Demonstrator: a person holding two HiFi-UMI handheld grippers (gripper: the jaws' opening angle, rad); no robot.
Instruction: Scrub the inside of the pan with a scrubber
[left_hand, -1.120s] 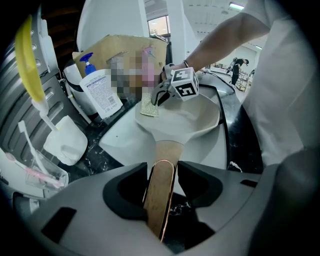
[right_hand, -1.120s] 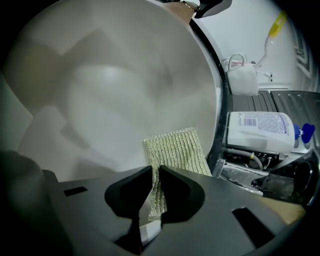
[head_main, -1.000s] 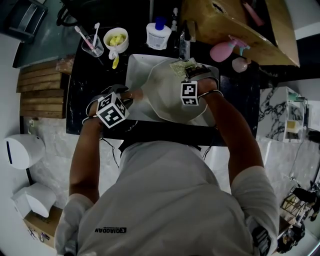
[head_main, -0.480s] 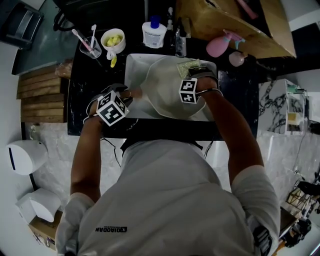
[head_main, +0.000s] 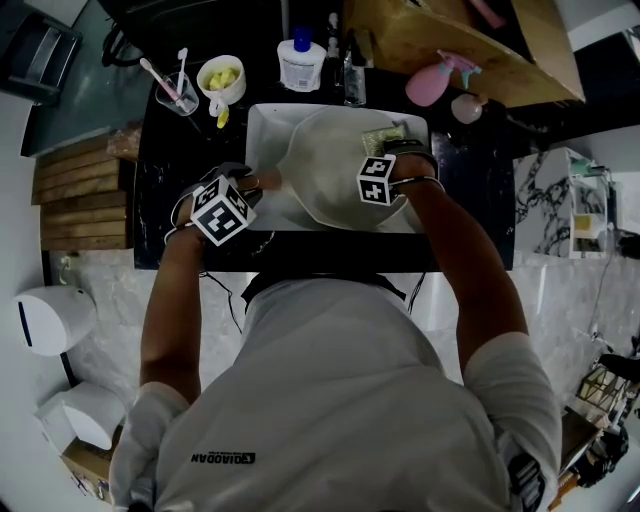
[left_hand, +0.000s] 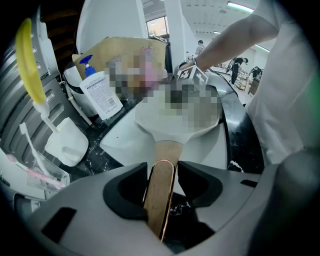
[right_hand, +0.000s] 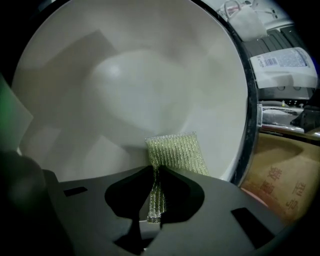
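While left gripper (left_hand: 161, 175) clamps the pan handle (left_hand: 168, 150), right gripper (right_hand: 156, 176) fingers pinch the scrubber (right_hand: 176, 150); bottle (left_hand: 101, 95) label unreadable.

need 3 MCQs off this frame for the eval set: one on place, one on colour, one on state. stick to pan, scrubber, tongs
1. Where is the scrubber relative to the pan?
A. under it
B. against its inner wall
C. on its handle

2. What colour is the pan handle?
A. blue
B. wood-brown
C. pink

3. What state are the left tongs in?
A. open and empty
B. shut on the scrubber
C. shut on the pan handle

Key:
1 B: the right gripper view shows the scrubber, pinched in the right tongs, lying against the white inner wall near the rim.
2 B: the left gripper view shows a wood-brown strip running out from the white pan.
3 C: in the left gripper view both jaws sit tight on the sides of the handle.
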